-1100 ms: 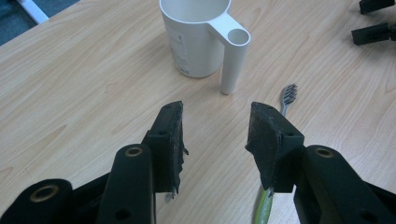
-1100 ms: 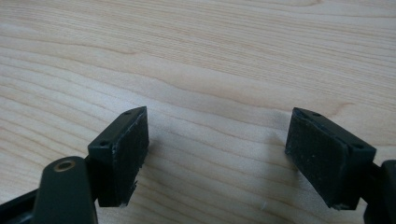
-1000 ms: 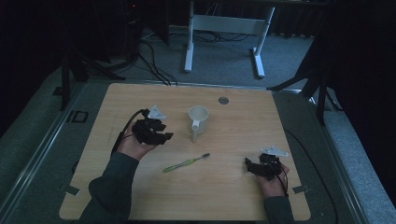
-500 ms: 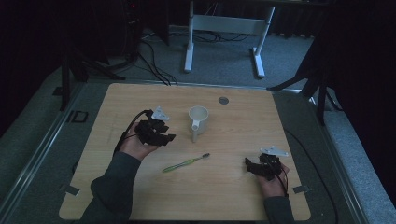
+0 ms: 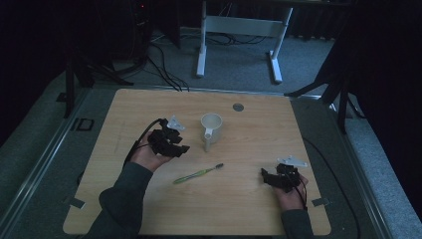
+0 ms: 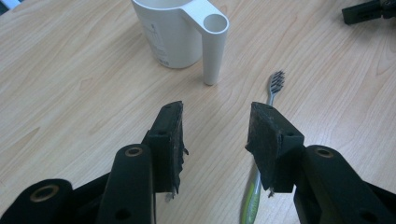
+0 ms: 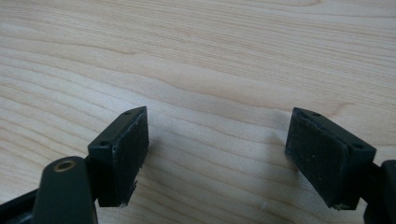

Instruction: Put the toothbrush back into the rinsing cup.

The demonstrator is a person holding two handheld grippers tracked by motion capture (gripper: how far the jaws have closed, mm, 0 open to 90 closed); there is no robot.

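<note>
A white mug (image 5: pixel 211 127) with a tube-shaped handle stands upright near the middle of the wooden table (image 5: pixel 249 214); it is also at the top of the left gripper view, mug (image 6: pixel 173 32). A green toothbrush (image 5: pixel 198 173) with dark bristles lies flat in front of it, toothbrush (image 6: pixel 268 107). My left gripper (image 5: pixel 182 143) hovers left of the mug, open and empty, gripper (image 6: pixel 215 135), with the toothbrush handle passing under its right jaw. My right gripper (image 5: pixel 265 175) rests at the front right of the table, open wide over bare wood, gripper (image 7: pixel 217 151).
A small round grey disc (image 5: pixel 238 106) sits at the table's far edge. Beyond the table stand a white metal frame (image 5: pixel 239 30) and dark cables on grey floor. Dark stands flank both sides.
My left gripper has shifted slightly toward the front of the table. The right gripper, mug and toothbrush have kept still.
</note>
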